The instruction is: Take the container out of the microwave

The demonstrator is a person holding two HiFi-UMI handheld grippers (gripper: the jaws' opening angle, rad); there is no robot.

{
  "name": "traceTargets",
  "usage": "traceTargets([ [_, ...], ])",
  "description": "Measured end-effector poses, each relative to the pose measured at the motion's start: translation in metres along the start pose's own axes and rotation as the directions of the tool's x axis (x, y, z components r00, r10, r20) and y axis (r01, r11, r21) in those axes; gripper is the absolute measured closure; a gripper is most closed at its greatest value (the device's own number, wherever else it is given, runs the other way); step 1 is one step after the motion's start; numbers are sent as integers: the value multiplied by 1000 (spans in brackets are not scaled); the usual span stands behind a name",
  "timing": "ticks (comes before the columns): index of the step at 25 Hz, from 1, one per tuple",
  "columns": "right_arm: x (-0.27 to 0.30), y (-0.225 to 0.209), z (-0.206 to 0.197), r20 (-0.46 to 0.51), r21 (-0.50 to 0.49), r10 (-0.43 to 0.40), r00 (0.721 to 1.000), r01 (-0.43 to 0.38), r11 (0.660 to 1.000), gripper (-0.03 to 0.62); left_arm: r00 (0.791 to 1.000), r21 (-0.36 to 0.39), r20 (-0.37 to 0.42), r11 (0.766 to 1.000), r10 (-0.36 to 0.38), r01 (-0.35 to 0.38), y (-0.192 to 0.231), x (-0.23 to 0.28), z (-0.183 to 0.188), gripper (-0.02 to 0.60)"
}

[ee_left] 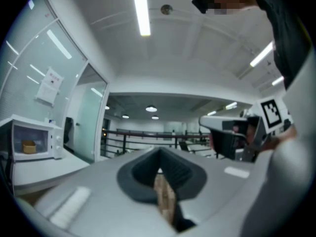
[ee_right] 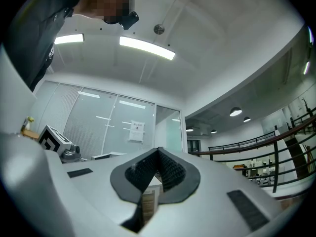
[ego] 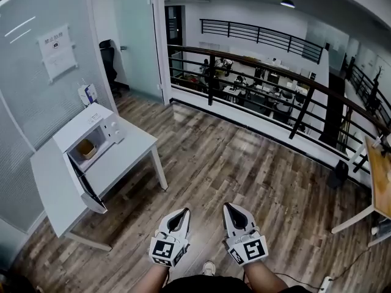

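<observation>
Sitting inside the microwave [ego: 85,127], the container [ego: 86,148] shows as a small yellowish-brown shape on the floor of the cavity; the left gripper view catches it too [ee_left: 28,146], through the oven's open front. The door [ego: 82,185] stands swung wide open, its dark inner face turned toward the room. The microwave rests on a white table [ego: 131,154] set against a glass wall [ego: 36,102] that carries a paper notice [ego: 56,50].

Both grippers are well apart from the table, held low and side by side in front of the person, over the wooden floor [ego: 244,163]. The left gripper [ego: 184,211] has its jaws pressed together with nothing between them, and the right gripper [ego: 227,206] likewise has its tips meeting on nothing. A shoe [ego: 209,267] shows between the two forearms. Beyond the floor runs a dark railing [ego: 263,66].
</observation>
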State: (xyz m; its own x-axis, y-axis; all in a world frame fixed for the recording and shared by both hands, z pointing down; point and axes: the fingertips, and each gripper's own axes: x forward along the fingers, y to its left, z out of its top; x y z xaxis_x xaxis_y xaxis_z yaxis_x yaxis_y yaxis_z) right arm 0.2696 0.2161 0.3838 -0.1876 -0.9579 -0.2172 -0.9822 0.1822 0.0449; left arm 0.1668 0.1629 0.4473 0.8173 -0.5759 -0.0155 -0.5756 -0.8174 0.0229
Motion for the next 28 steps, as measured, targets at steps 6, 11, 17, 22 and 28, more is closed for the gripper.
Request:
traceTargets([
  [6, 15, -30, -3, 6, 22, 14, 1000, -14, 1000, 595, 1000, 15, -11, 1000, 13, -13, -2, 32, 1, 577],
  [11, 32, -38, -1, 22, 31, 35, 999, -35, 999, 595, 999, 8, -11, 999, 38, -38, 6, 42, 5, 577],
  [17, 63, -38, 0, 42, 13, 66, 997, -67, 998, 595, 998, -6, 11, 998, 68, -68, 32, 51, 10, 577],
  [22, 97, -29, -5, 34, 3, 89, 995, -90, 996, 595, 998, 4, 17, 998, 58, -58, 60, 62, 18, 577],
  [28, 150, -14, -11, 41, 13, 114, 993, -114, 993, 595, 994, 9, 57, 996, 92, -93, 115, 74, 31, 576],
])
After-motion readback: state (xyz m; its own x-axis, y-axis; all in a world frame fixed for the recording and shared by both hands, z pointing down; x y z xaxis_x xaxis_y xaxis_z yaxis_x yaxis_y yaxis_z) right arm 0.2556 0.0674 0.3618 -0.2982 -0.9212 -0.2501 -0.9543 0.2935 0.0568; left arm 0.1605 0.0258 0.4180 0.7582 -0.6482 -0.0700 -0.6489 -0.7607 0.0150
